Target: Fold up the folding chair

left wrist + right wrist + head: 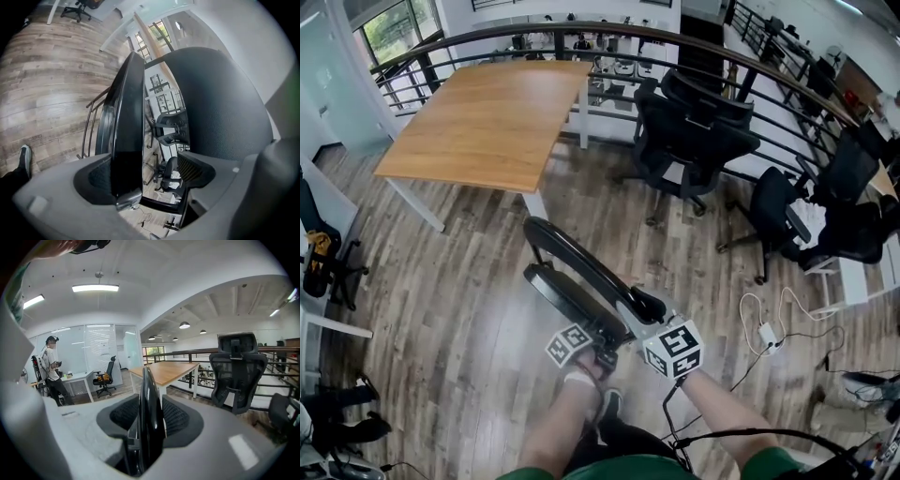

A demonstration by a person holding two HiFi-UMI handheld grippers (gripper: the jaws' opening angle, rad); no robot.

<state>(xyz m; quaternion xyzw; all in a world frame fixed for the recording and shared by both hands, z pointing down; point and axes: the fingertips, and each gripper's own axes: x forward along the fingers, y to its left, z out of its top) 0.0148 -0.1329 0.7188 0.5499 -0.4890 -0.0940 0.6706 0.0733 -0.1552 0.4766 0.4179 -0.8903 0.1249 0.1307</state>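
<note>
**Chair nearly shut, a gripper on each rim**

The chair (581, 272) stands just in front of the person's legs. Its two round black panels lean close together with a narrow wedge of space between them. The right gripper (149, 420) is clamped on the thin rim of one panel, with both mesh pads (180, 416) pressing its sides. The left gripper (145, 176) has its jaws apart around the other panel's rim. That rim lies against one pad (96, 178), and the opposite pad stands clear of it, with the room showing through the gap. As I read it, this gripper steers the panel more than it grips it.

The step in hand looks like the closing itself, and it seems most of the way done. The next move calls for bringing the two panels flush. The right gripper would hold its panel steady while the left presses the other toward it, without letting the rim slide off that single pad. Pinching the left jaws onto the rim first would make this safer.

Under the chair is a glossy wood-plank floor (450, 300). To the chair's right a white cable (764, 323) loops on it. Beyond the chair stands a table (487, 122) with a wooden top, and black office chairs (689, 131) stand beyond the chair to the right. A dark railing (581, 33) curves behind them. In the right gripper view a person (49, 369) stands far beyond the chair, by a glass wall.
</note>
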